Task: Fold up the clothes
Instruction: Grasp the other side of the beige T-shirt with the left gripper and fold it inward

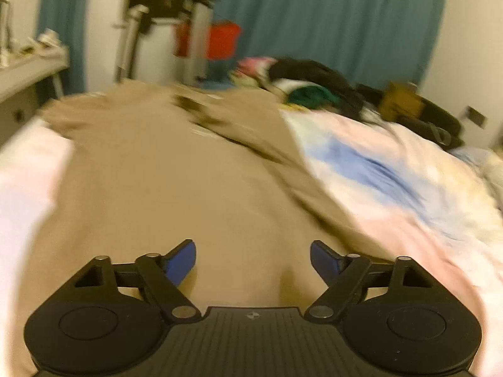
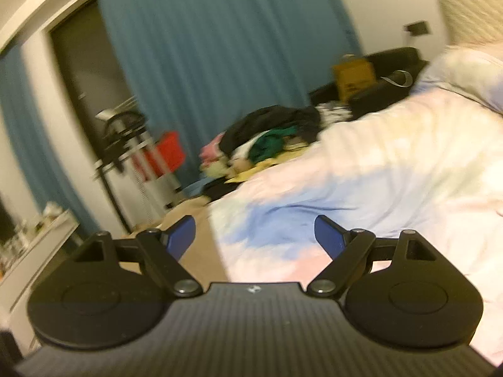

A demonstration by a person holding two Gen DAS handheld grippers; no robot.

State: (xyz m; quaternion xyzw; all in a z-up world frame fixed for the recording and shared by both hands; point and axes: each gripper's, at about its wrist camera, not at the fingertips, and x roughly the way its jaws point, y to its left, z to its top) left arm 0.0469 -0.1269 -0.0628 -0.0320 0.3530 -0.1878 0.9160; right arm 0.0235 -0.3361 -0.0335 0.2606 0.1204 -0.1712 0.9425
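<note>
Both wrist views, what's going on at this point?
A person holding a gripper in each hand is folding clothes on a bed. The left gripper is open above a tan garment spread on the pastel bedspread, with nothing between its jaws. The right gripper is also open and empty, over the bedspread near the garment's edge. A pile of clothes waits further back. Both pictures are blurred.
</note>
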